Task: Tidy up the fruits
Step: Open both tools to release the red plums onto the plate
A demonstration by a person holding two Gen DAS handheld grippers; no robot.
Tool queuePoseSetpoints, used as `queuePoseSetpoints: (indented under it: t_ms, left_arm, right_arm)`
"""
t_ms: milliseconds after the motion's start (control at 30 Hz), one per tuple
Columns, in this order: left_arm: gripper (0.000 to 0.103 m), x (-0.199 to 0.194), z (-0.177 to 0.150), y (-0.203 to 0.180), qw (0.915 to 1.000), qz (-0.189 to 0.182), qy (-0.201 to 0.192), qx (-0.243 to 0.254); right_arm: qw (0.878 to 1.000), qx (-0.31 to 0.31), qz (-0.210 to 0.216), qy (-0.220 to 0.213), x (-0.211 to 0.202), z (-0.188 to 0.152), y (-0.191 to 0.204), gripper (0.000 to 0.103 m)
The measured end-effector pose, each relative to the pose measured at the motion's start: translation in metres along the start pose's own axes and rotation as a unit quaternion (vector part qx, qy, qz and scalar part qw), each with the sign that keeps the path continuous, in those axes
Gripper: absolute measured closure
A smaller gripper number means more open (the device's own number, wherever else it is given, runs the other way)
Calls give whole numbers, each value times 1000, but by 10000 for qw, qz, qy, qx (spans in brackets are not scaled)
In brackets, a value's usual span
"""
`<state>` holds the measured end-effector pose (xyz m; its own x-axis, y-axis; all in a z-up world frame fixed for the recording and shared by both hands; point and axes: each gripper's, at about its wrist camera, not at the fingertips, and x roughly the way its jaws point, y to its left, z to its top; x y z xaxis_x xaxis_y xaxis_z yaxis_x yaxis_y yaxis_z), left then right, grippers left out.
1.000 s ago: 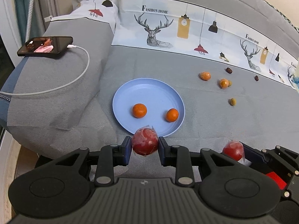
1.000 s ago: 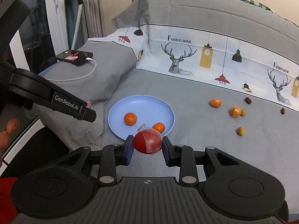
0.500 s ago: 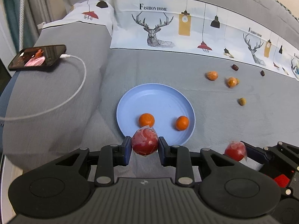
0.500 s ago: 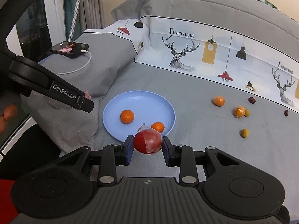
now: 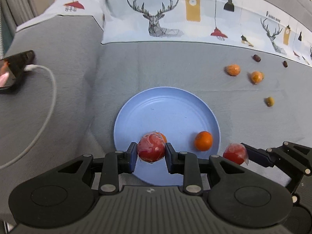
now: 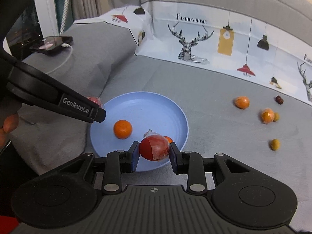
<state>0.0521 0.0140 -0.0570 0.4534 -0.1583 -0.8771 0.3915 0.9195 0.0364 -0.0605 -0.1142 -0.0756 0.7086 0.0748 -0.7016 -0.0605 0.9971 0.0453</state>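
Each gripper clamps a wrapped red fruit: the left gripper holds one over the near rim of the blue plate, the right gripper another beside it. Both want lowering to the plate floor before release (round fruit likely rolls), clear of the two oranges there. Beyond the plate, the grey bedspread bears loose fruit; a phone charges to its left.

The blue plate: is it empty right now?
No. The right wrist view shows an orange fruit lying on the blue plate, with a second one partly hidden behind the wrapped red fruit.
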Motion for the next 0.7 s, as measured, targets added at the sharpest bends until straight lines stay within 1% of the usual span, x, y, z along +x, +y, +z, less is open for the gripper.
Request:
queuePoseSetpoints:
  t_ms: [100, 300, 333, 367, 400, 433, 467, 500, 533, 600, 633, 700]
  left_arm:
    - [70, 16, 6, -1, 10000, -24, 84, 25]
    - [70, 41, 12, -2, 9998, 52, 178, 122]
    - [66, 43, 12, -2, 9997, 131, 131, 129]
    - [49, 44, 12, -2, 9996, 215, 55, 153]
    - [36, 43, 13, -2, 9995, 253, -30, 206]
    - [13, 40, 13, -2, 9993, 256, -117, 241]
    - [2, 36, 13, -2, 9991, 258, -225, 263]
    - [0, 31, 12, -1, 9987, 263, -340, 276]
    - [0, 24, 10, -1, 9981, 267, -462, 299]
    - [0, 13, 5, -1, 9975, 283, -524, 385]
    - [0, 6, 1, -1, 9972, 344, -534, 383]
    - [0, -7, -11, 1, 9972, 414, -531, 331]
  right_arm:
    - [9999, -8, 35, 116, 15, 1, -2, 69]
    - [9992, 27, 145, 363, 42, -3, -6, 69]
    - [9991, 28, 174, 396, 44, -3, -5, 68]
    - [9989, 29, 203, 420, 47, -3, -6, 68]
    - [9988, 26, 230, 438, 50, -2, -7, 63]
    - [9987, 10, 246, 446, 52, -1, -8, 47]
    - [9989, 3, 232, 407, 52, 1, -9, 39]
    - [9993, 5, 188, 330, 50, 3, -11, 27]
    - [9995, -3, 140, 266, 46, 4, -12, 21]
    - [9996, -17, 110, 251, 37, 6, -15, 18]
    - [9996, 1, 118, 261, 30, 5, -18, 15]
    - [9995, 61, 117, 296, 15, 0, -22, 12]
